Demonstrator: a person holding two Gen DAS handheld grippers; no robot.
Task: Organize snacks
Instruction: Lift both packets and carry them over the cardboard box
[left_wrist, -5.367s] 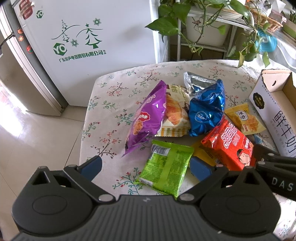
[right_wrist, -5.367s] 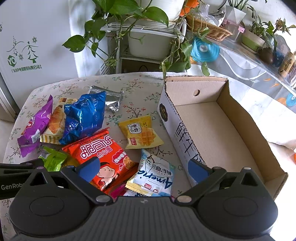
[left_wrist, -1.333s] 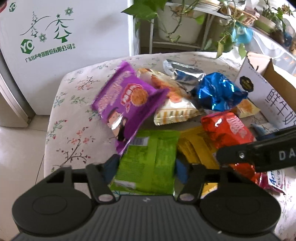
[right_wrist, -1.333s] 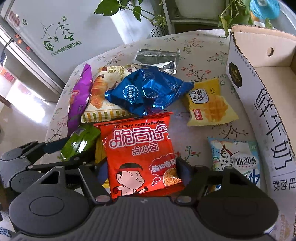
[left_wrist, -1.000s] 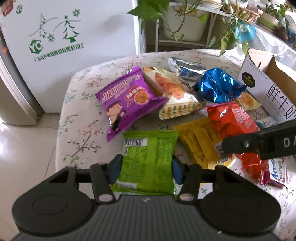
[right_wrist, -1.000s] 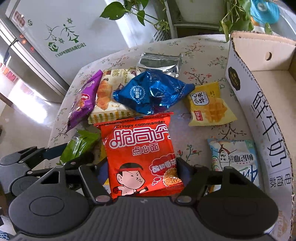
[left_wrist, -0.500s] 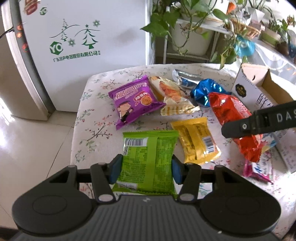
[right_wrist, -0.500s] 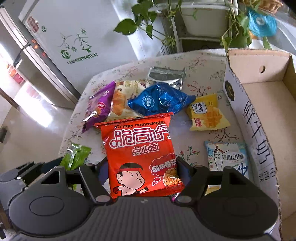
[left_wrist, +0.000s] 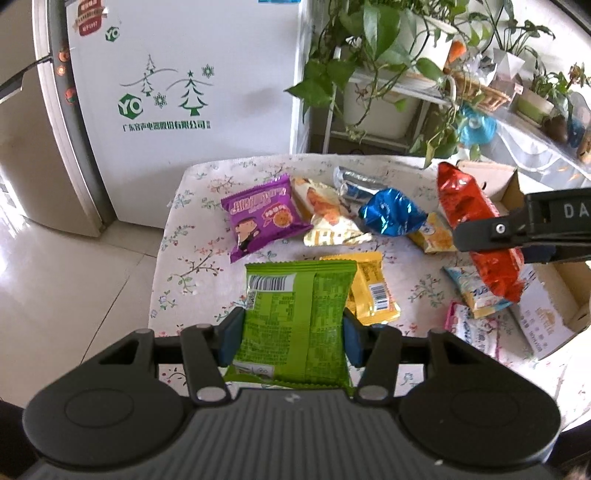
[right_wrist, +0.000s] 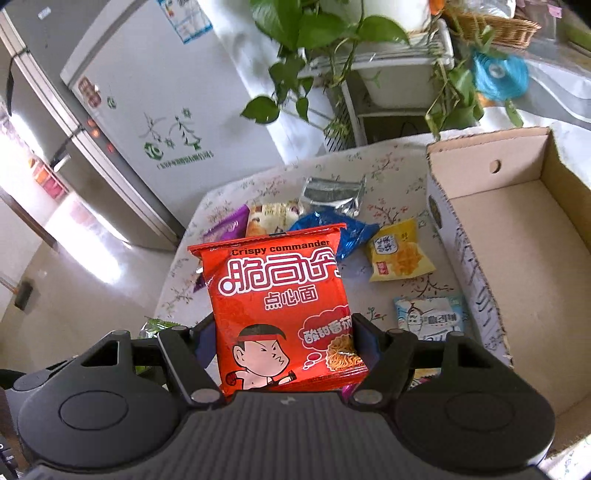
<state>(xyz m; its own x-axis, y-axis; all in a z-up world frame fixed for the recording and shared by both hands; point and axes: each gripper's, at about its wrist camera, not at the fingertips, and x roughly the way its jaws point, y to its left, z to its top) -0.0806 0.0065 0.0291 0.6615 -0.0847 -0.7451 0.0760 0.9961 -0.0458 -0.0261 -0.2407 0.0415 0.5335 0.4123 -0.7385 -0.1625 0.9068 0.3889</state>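
Observation:
My left gripper (left_wrist: 291, 328) is shut on a green snack packet (left_wrist: 295, 317) and holds it above the near left part of the table. My right gripper (right_wrist: 284, 343) is shut on a red noodle packet (right_wrist: 280, 306), held up above the table; it also shows in the left wrist view (left_wrist: 476, 229). An open cardboard box (right_wrist: 524, 251) stands at the right, with nothing in it that I can see. On the floral tablecloth (left_wrist: 192, 258) lie a purple packet (left_wrist: 262, 218), a blue packet (left_wrist: 391, 216), a yellow packet (left_wrist: 369, 291) and several others.
A white fridge (left_wrist: 177, 96) stands beyond the table's far left. A plant shelf with trailing leaves (left_wrist: 376, 74) is behind the table. The table's left edge drops to a tiled floor (left_wrist: 74, 295). A small yellow waffle packet (right_wrist: 399, 254) and a pale blue packet (right_wrist: 428, 317) lie beside the box.
Both grippers closed on their packets and have lifted them: the green one in the left, the red one in the right. Both have risen well above the table.

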